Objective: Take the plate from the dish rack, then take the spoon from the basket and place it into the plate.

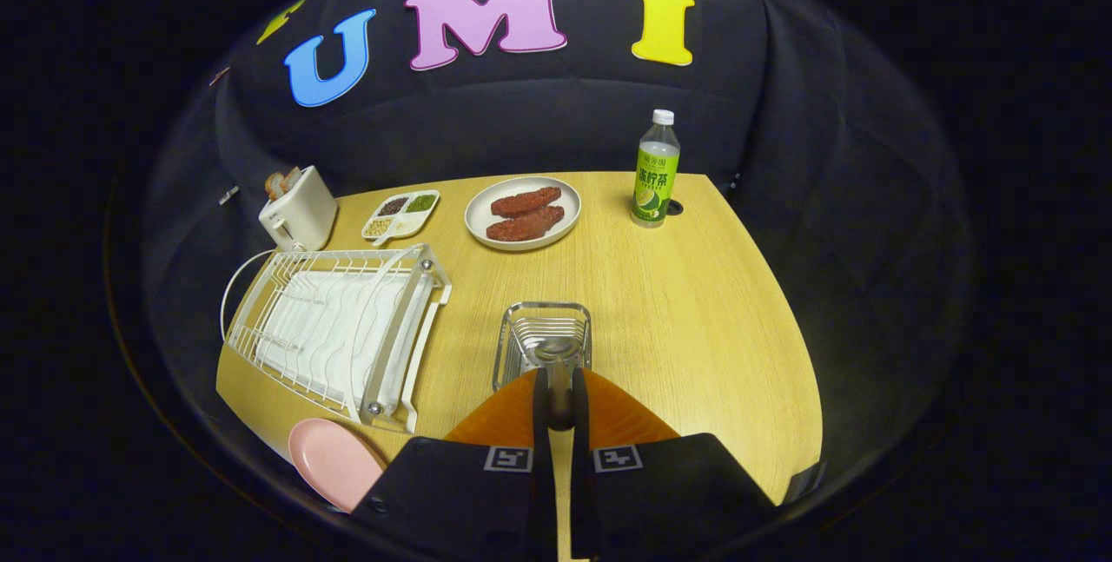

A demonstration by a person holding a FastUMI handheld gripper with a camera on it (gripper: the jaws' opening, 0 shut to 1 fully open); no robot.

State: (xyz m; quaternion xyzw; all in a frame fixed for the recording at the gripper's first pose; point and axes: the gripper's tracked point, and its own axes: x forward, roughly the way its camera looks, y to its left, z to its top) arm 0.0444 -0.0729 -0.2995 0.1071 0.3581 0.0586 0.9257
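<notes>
My gripper [560, 413] is shut on the metal spoon [558, 352], whose handle runs back between the two orange fingers [499, 419]. The spoon's bowl points forward over the wire basket [521, 327], which stands just ahead of the fingertips; I cannot tell whether the spoon still touches it. The pink plate [334, 458] lies flat on the table, to the left of the fingers and just in front of the white dish rack [339, 332]. The rack holds nothing.
Beyond the basket sit a white plate with two red meat pieces [523, 213], a divided tray of grains [400, 214], a toaster [298, 210] and a green bottle [655, 171]. Bare wooden table [695, 319] lies to the right of the basket.
</notes>
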